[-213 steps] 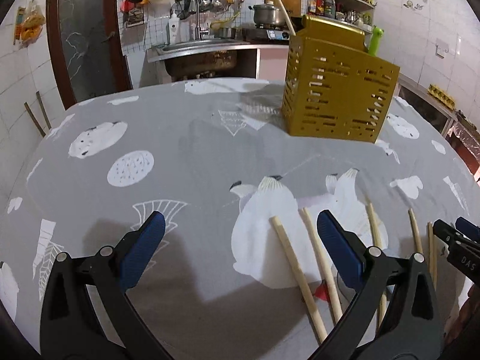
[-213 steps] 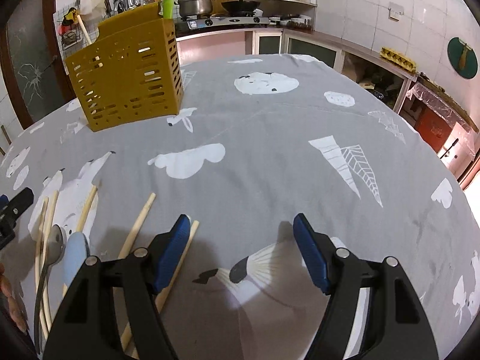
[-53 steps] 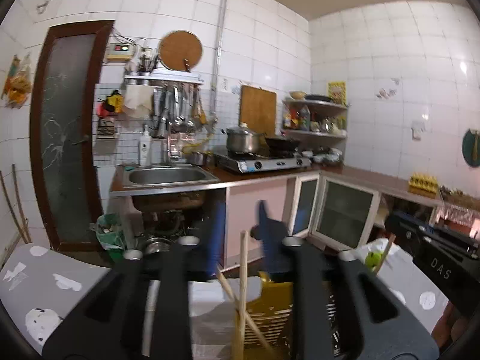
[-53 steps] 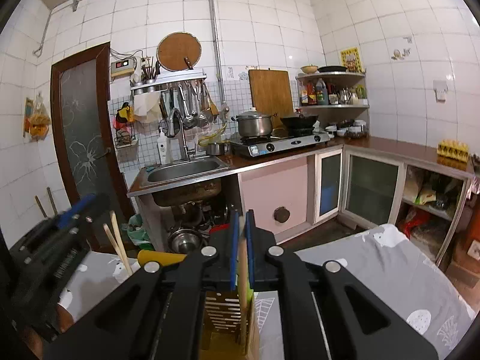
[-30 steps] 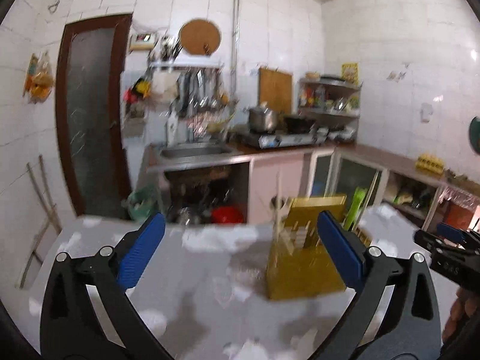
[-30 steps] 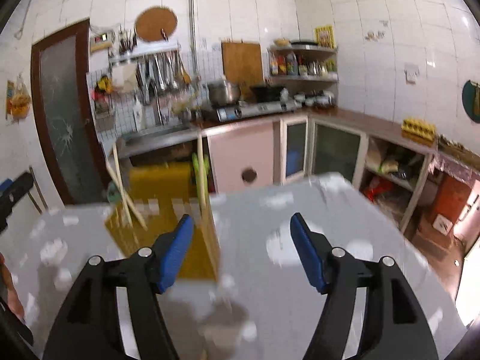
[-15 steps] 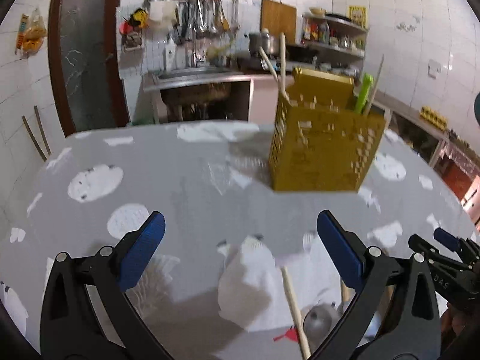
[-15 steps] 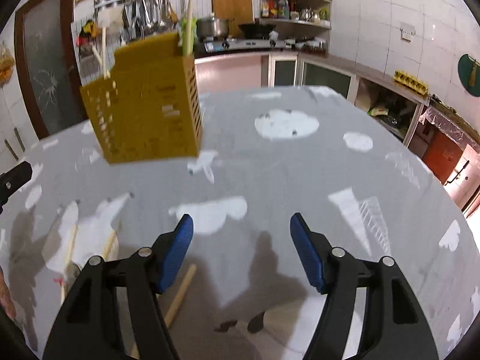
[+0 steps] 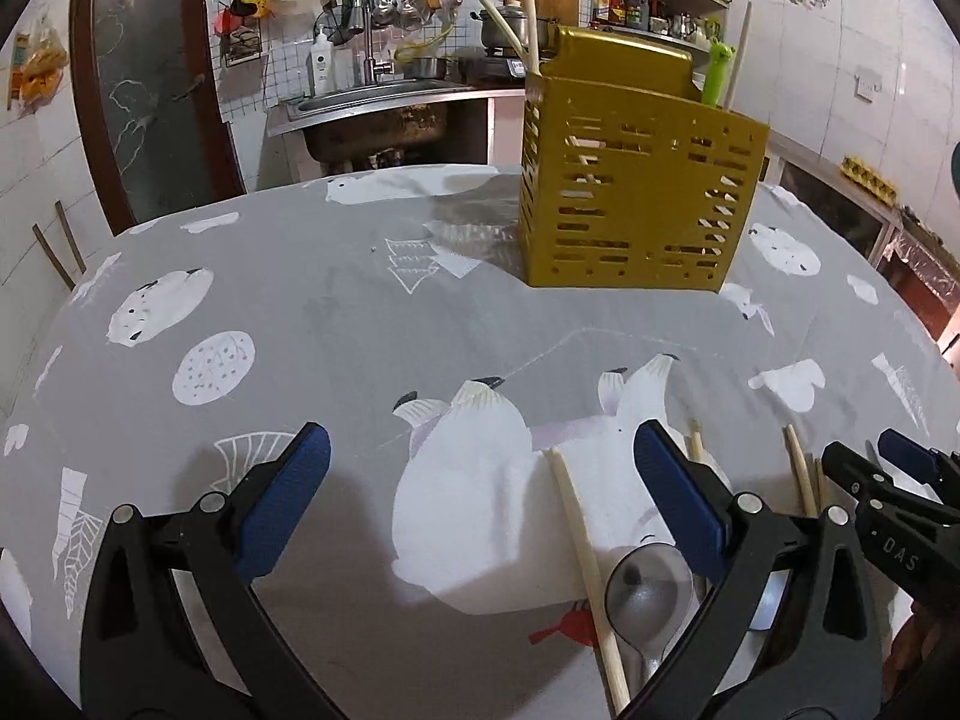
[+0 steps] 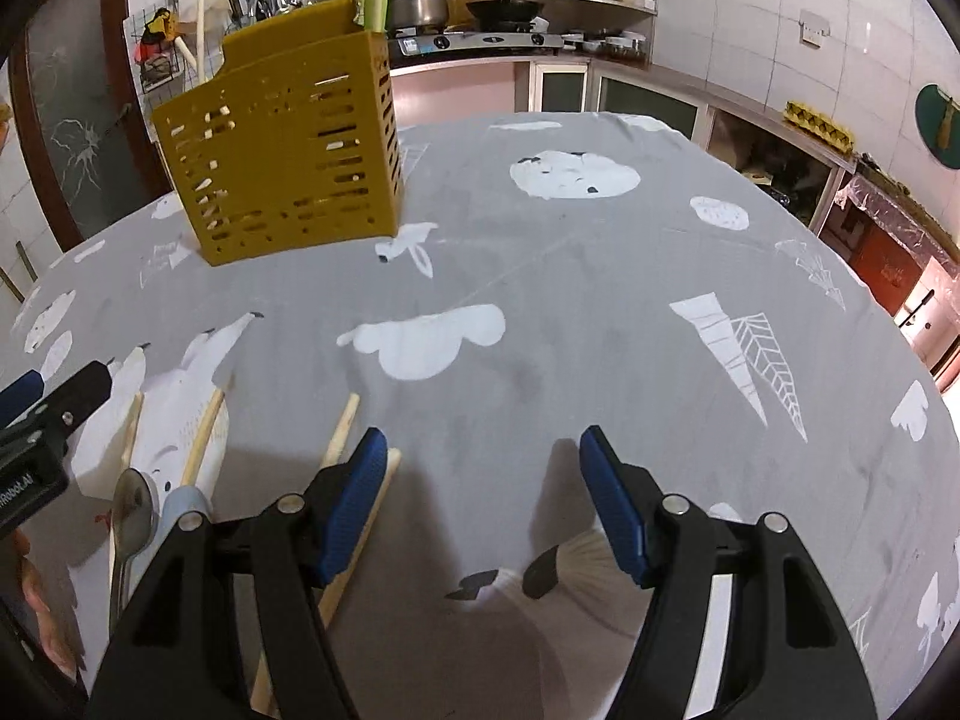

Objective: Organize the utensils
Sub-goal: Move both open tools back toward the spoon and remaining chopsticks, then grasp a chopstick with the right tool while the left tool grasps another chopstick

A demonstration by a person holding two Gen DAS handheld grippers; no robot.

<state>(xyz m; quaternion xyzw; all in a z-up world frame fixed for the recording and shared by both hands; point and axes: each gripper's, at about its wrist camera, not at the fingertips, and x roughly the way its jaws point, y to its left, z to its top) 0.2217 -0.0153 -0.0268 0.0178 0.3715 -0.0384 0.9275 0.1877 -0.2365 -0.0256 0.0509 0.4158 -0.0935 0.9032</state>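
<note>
Hovering grippers point(image 9: 480, 498) point(image 10: 483, 495) agape, seemingly empty-jawed, above chopsticks point(image 9: 588, 564)

We see a matt grey printed cloth point(image 9: 336, 324) covering the tabletop, slightly creased. The mustard-yellow slotted plastic caddy point(image 9: 636, 192) has a smooth, faintly glossy face. Pale wooden chopsticks point(image 9: 585, 558) look unvarnished and dull. The steel spoon point(image 9: 645, 585) shines like polished metal. The left tool point(image 9: 480, 504) and the right tool point(image 10: 480, 498) pair matt black plastic arms with ribbed blue rubbery pads point(image 9: 282, 510).
</note>
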